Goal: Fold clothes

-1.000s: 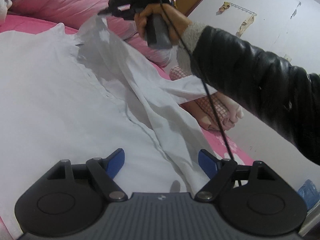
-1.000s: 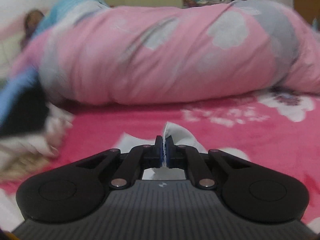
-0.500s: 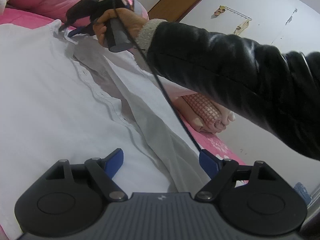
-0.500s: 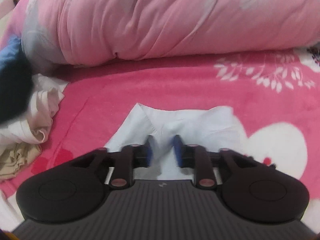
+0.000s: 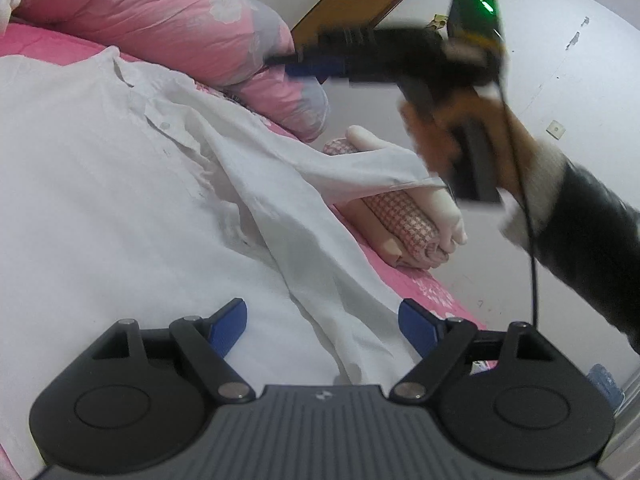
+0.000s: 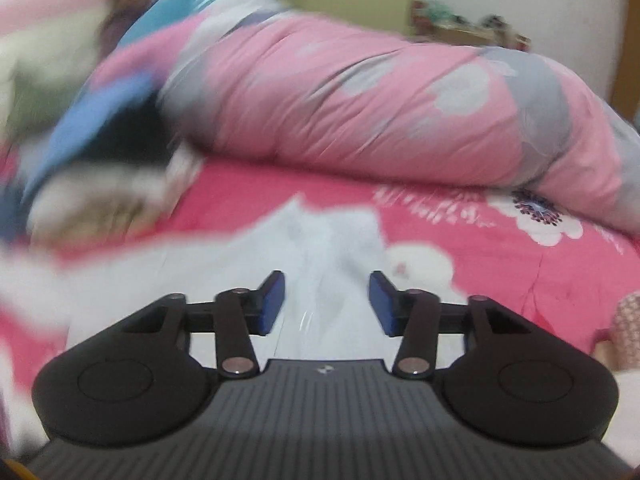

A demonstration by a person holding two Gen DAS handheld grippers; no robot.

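On the bed (image 6: 500, 248), covered with a pink flowered sheet, a white shirt (image 5: 100, 200) lies spread out flat with its collar toward a rolled pink quilt (image 5: 168, 28). One side of the shirt is folded over along the button line, and its sleeve (image 5: 360, 172) trails off toward the bed's edge, draped over a rolled bundle of checked and cream cloth (image 5: 404, 224).

The left hand-held gripper (image 5: 322, 322) hangs low above the shirt's lower part, its blue-padded fingers spread wide with nothing between them. The right hand-held gripper (image 6: 326, 302) is raised in the air above the shirt's far side, held by a hand (image 5: 476, 136) in a black sleeve (image 5: 592, 232); its fingers are likewise released and grasp nothing. In the blurred right wrist view, the shirt's collar end lies on the sheet beyond the open fingers, apart from them. A heap of other clothes (image 6: 100, 160) sits at the left by the quilt.
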